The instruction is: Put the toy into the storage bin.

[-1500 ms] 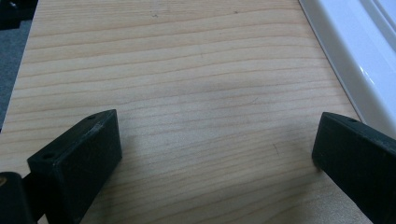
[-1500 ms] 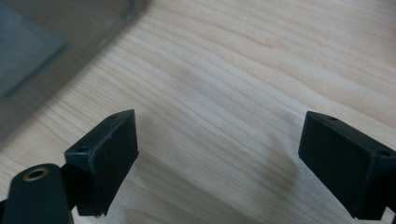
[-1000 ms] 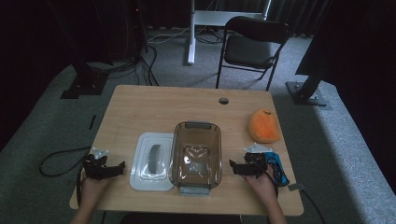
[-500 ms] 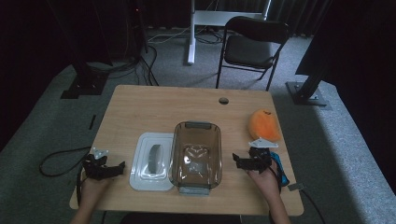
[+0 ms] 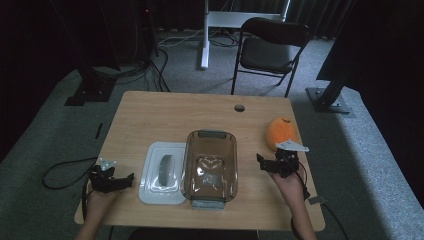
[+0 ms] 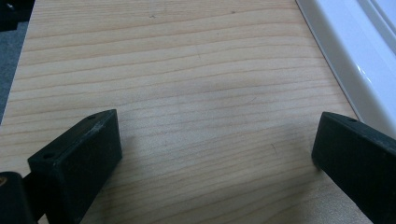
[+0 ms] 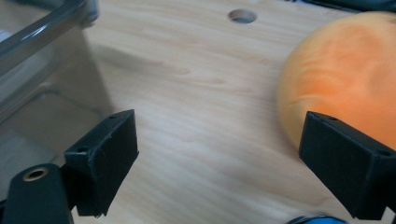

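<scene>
Matt wood table (image 6: 187, 93), clear glass dish (image 5: 210, 165)

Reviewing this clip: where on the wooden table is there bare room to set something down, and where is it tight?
The far half of the wooden table is bare, apart from a round cable hole. Another free strip lies between the clear glass baking dish and the orange round plush. It is crowded where the white rectangular lid sits beside the dish, and near both grippers.
</scene>
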